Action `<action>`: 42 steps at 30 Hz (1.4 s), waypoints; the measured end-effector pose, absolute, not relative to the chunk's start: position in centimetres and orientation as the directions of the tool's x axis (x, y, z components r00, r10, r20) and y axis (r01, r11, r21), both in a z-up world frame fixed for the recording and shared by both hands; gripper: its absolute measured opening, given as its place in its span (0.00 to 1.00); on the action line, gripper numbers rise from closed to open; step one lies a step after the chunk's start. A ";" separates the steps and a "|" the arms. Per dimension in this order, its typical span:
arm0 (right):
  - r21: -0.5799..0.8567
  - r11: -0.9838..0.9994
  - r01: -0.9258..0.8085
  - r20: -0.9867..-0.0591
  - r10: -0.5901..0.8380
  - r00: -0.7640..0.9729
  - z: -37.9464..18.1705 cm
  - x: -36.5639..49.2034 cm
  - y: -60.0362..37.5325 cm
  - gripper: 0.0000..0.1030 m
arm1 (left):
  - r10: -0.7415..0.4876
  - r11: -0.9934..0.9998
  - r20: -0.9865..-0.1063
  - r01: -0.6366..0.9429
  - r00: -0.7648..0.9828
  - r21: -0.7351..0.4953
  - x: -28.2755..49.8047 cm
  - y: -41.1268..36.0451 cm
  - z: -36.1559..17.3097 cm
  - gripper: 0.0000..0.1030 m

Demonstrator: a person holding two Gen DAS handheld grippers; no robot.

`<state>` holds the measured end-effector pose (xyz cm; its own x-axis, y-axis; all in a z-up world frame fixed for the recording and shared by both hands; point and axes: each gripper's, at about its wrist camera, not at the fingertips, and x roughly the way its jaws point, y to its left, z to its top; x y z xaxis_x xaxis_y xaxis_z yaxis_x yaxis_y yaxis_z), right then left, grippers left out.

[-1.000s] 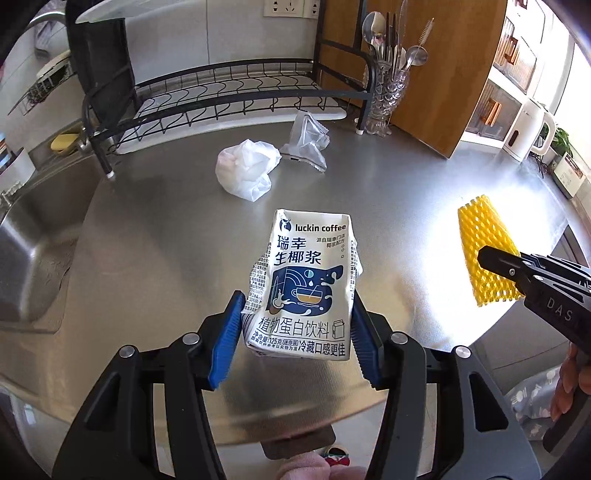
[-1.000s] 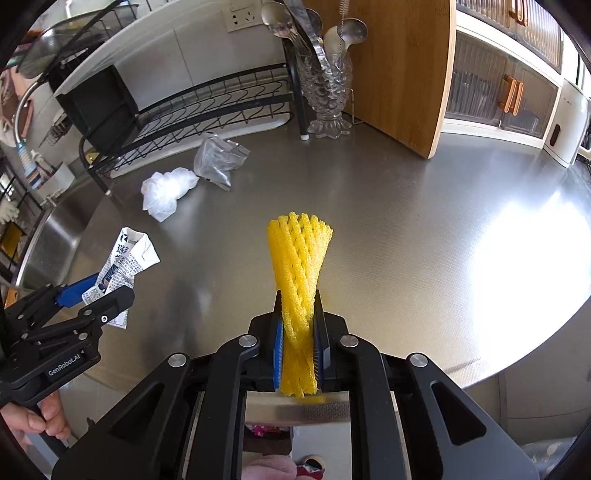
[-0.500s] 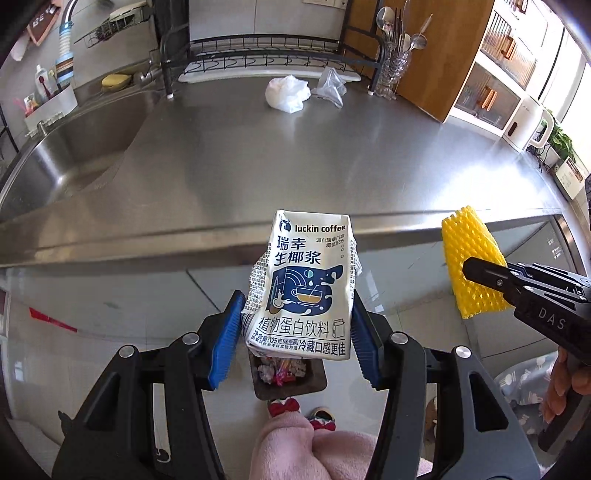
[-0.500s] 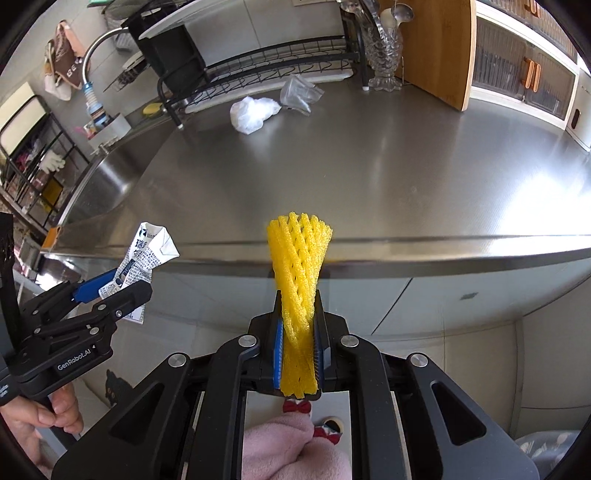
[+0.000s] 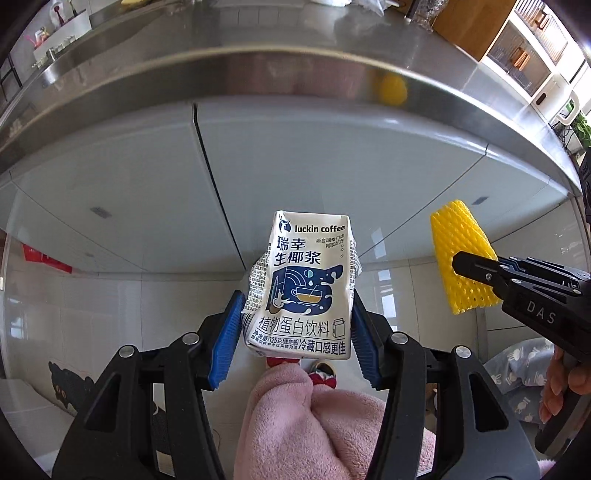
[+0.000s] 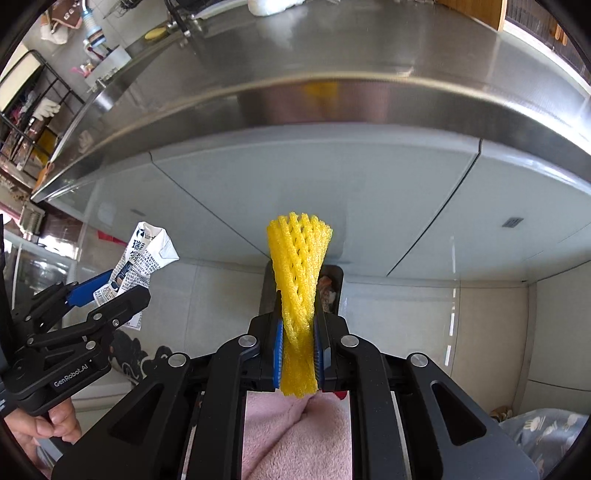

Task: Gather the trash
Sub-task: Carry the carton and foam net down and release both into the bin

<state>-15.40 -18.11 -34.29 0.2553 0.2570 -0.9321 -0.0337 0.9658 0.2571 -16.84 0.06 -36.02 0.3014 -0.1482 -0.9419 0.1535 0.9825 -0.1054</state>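
My left gripper [image 5: 293, 332] is shut on a crumpled white and blue luckin coffee drink carton [image 5: 306, 280], held in the air below the steel counter edge [image 5: 258, 70]. The carton [image 6: 142, 258] and left gripper [image 6: 107, 295] also show at the left of the right wrist view. My right gripper [image 6: 298, 349] is shut on a yellow foam net sleeve [image 6: 298, 266], also seen at the right of the left wrist view [image 5: 460, 258]. A dark bin [image 6: 330, 284] with wrappers inside stands on the floor just behind the sleeve.
Grey cabinet doors [image 5: 332, 177] fill the space under the counter. A white crumpled bag [image 6: 273, 5] lies far back on the counter top. My pink-clad legs [image 5: 317, 424] are below the grippers. A patterned cloth [image 5: 517, 373] lies on the floor at the right.
Both grippers have dropped from above the counter to below its edge, tilting down toward the floor. Each still holds its piece of trash.
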 end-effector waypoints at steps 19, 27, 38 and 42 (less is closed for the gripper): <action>0.328 0.937 0.121 -0.942 0.315 0.111 -50.4 -11.8 -16.2 0.15 | -0.156 0.978 -0.976 0.161 0.152 -0.131 -13.9 0.3 -52.6 0.51; 0.317 0.940 0.124 -0.948 0.312 0.058 -52.9 -10.4 -14.3 0.16 | -0.145 0.976 -0.986 0.176 0.080 -0.129 -13.2 0.4 -56.2 0.51; 0.347 0.926 0.149 -0.938 0.342 0.057 -52.4 -8.7 -14.4 0.52 | -0.146 0.978 -0.985 0.167 0.096 -0.129 -12.0 -0.5 -55.3 0.71; 0.355 0.921 0.158 -0.935 0.348 0.068 -51.8 -8.4 -14.8 0.69 | -0.137 0.978 -0.985 0.169 0.103 -0.118 -11.9 -0.4 -54.1 0.84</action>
